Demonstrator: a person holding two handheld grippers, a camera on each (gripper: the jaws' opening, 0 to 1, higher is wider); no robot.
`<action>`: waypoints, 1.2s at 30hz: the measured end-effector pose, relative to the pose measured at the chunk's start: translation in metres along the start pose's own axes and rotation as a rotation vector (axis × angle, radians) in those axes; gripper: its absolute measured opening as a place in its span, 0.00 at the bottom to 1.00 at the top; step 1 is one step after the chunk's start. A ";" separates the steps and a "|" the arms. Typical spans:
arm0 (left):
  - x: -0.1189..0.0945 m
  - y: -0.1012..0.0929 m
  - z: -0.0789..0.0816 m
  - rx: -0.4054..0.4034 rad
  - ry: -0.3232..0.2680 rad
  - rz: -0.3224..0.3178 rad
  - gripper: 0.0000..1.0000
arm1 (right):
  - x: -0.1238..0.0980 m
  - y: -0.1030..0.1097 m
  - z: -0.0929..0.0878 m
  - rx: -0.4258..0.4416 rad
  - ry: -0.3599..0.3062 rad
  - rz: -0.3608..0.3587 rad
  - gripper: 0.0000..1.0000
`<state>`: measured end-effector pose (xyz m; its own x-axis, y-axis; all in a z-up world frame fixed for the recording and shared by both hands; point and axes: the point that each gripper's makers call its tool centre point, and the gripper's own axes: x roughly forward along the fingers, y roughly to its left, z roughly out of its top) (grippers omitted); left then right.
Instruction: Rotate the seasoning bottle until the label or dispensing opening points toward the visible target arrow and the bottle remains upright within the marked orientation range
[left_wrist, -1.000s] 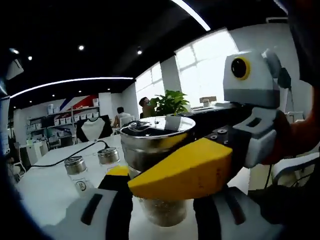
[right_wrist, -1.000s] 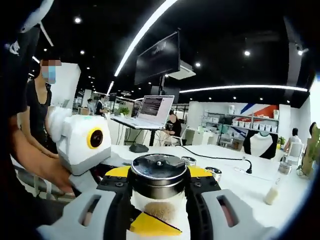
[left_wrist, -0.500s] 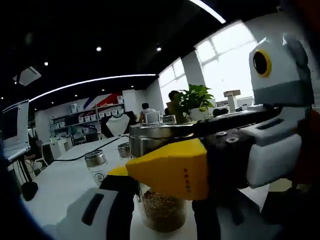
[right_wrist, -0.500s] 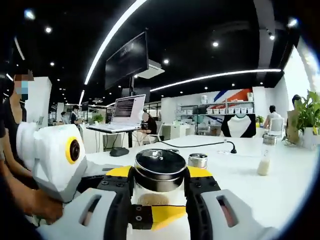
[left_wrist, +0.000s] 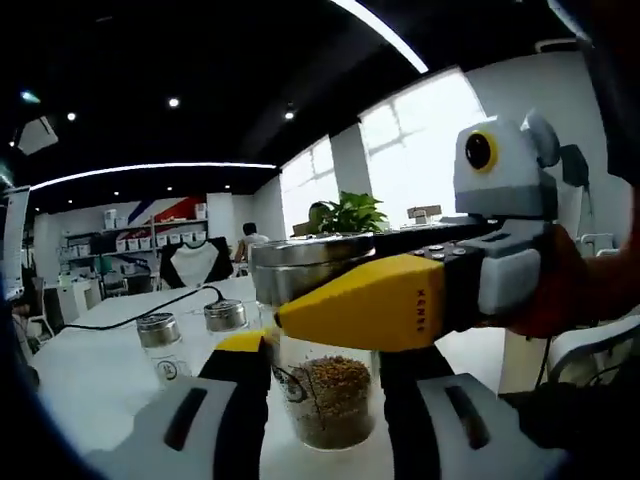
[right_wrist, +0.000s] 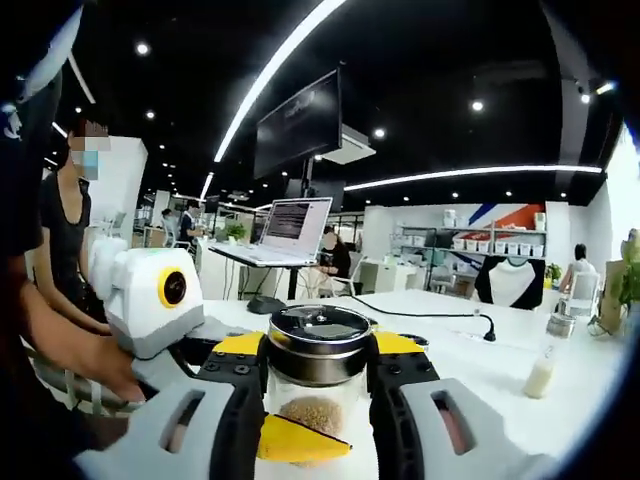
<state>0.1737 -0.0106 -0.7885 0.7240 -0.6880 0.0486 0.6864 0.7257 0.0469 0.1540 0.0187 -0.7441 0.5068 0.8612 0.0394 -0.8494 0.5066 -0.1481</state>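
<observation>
The seasoning bottle is a glass jar of brown grains with a metal lid. It stands upright on the white table. My left gripper is shut on the glass body, low down. The right gripper's yellow finger comes in from the right and lies across the lid. In the right gripper view my right gripper is shut on the lid, its yellow pads on either side. The left gripper's yellow fingertip presses the glass below. No label or arrow is visible.
Two small metal-capped shakers and a black cable lie on the table behind the bottle. A plant stands further back. A laptop, a small white bottle and a person at the left are also near.
Both views have swung with the hands. Both grippers have stayed shut on the bottle. The left gripper's yellow fingertip now lies at a slant across the glass instead of level.
</observation>
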 end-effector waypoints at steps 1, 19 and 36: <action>0.002 0.003 0.003 -0.015 -0.020 0.002 0.45 | -0.002 -0.002 0.002 0.000 -0.008 0.002 0.37; -0.001 0.019 -0.014 0.078 0.104 0.269 0.44 | 0.008 -0.015 -0.017 0.204 0.063 -0.193 0.37; 0.005 0.004 0.002 0.033 0.040 0.141 0.44 | -0.008 -0.019 -0.001 0.189 -0.020 -0.087 0.38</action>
<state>0.1799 -0.0116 -0.7865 0.8155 -0.5785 0.0173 0.5759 0.8141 0.0750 0.1659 0.0021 -0.7421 0.5783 0.8133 0.0643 -0.8158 0.5766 0.0447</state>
